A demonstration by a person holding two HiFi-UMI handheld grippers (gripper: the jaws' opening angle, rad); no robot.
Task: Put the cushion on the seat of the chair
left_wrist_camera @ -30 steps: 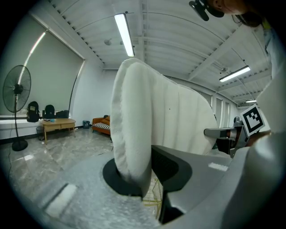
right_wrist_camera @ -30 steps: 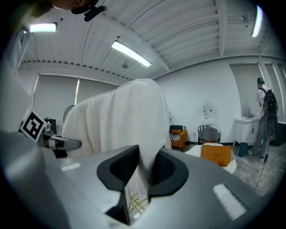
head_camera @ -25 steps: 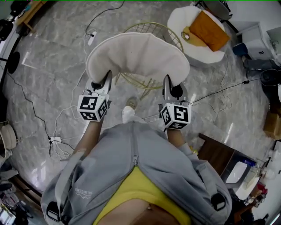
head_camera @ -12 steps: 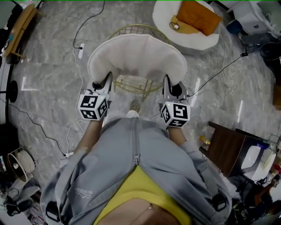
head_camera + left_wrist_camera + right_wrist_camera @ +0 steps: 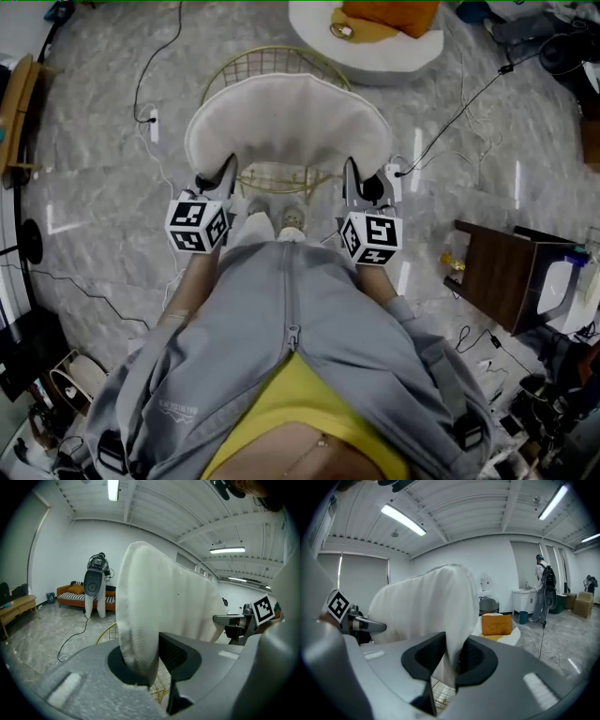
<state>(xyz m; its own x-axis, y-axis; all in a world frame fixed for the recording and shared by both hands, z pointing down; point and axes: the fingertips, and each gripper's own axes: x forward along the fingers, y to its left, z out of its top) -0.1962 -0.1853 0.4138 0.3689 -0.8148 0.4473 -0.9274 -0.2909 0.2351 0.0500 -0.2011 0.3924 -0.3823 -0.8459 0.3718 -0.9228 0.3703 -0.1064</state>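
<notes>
I hold a white fluffy cushion (image 5: 289,122) stretched between both grippers, above a gold wire chair (image 5: 274,178). My left gripper (image 5: 217,180) is shut on the cushion's (image 5: 159,602) left near corner. My right gripper (image 5: 361,184) is shut on the right near corner of the cushion (image 5: 426,604). The cushion hides most of the chair's seat; only the wire rim behind it and some mesh (image 5: 161,688) below it show. Gold mesh (image 5: 438,691) also peeks under the right jaws.
A white round chair (image 5: 370,42) with an orange pillow (image 5: 389,14) stands beyond the gold one. Cables (image 5: 150,112) trail over the marble floor. A dark wooden side table (image 5: 506,277) is at the right. A person (image 5: 543,590) stands by a sink far off.
I have stepped closer: the gold chair now lies right below the cushion and my feet show near it. The cushion has come lower with both grippers still clamped on it.
</notes>
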